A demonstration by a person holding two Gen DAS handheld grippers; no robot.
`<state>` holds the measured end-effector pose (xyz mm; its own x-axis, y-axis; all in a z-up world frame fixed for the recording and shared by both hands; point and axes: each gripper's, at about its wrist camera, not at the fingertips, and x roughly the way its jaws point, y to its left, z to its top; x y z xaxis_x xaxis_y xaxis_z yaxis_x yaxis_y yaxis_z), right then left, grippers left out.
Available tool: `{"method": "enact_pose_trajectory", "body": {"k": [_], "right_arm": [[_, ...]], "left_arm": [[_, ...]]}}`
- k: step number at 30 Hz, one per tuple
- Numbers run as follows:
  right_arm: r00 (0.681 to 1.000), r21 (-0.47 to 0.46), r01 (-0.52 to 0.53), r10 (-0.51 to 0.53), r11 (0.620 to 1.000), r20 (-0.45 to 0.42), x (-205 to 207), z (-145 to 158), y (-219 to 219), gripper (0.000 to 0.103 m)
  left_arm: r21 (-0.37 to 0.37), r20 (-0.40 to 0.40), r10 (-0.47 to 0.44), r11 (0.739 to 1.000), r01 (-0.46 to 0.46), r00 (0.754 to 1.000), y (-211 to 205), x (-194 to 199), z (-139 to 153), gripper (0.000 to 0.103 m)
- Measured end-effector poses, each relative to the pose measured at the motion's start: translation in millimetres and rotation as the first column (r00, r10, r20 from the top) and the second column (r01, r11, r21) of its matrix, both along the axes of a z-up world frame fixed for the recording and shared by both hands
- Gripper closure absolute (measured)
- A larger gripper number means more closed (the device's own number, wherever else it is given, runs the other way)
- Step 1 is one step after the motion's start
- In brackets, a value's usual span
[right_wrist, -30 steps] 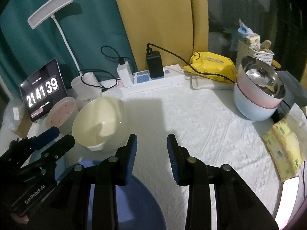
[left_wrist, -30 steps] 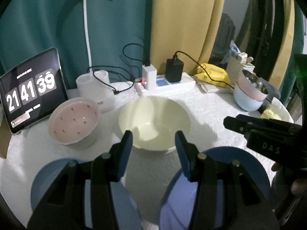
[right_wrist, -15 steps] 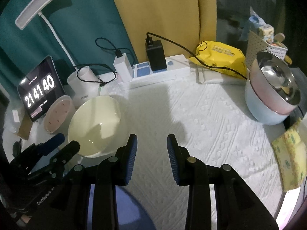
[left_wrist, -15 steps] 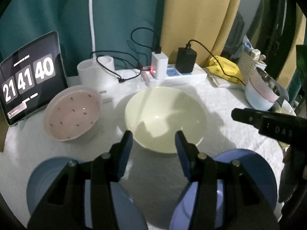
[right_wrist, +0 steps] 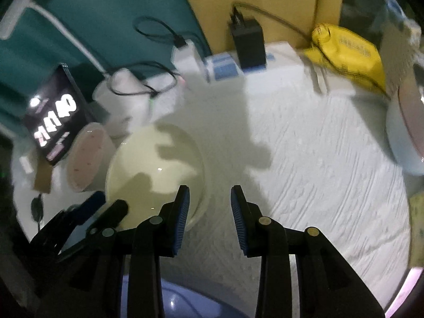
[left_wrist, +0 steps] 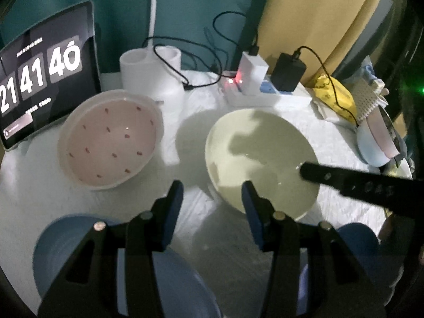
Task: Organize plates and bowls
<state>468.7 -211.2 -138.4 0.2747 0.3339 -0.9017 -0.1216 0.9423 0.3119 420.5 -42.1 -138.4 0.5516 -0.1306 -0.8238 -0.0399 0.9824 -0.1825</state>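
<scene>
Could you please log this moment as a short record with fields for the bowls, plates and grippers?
cream bowl: centre of table, upright, empty
pink speckled bowl: left of the cream bowl, apart from it
stacked bowls: far right edge
blue plates: nearest the camera
left gripper: open, empty
right gripper: open, empty, beside the cream bowl

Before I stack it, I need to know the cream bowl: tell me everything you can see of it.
The cream bowl is wide, round, glossy, seemingly ceramic or plastic, pale yellow-green inside. It stands upright and empty on the white tablecloth, right of the pink speckled bowl, apart from it. Shadows cross its inside. Neither gripper holds it.
</scene>
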Motion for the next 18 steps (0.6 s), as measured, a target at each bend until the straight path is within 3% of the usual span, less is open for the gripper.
{"method": "enact_pose_trajectory", "body": {"k": [8,15,18], "right_arm": [[0.994,0.092,0.071,-0.063,0.993,-0.09,2.2,-29.4,7.1,0.069],[0.996,0.096,0.074,-0.07,0.993,-0.051,0.2,-32.6,13.2,0.076],[0.997,0.092,0.071,-0.069,0.993,-0.028,-1.6,-31.1,12.8,0.077]], "left_arm": [[-0.024,-0.024,-0.03,0.999,0.029,0.999,-3.6,9.8,-9.4,0.056],[-0.05,-0.008,-0.078,0.996,0.077,0.997,-8.5,11.8,-12.4,0.059],[-0.028,0.004,-0.079,0.996,0.08,0.997,-11.8,11.2,-11.7,0.059]]}}
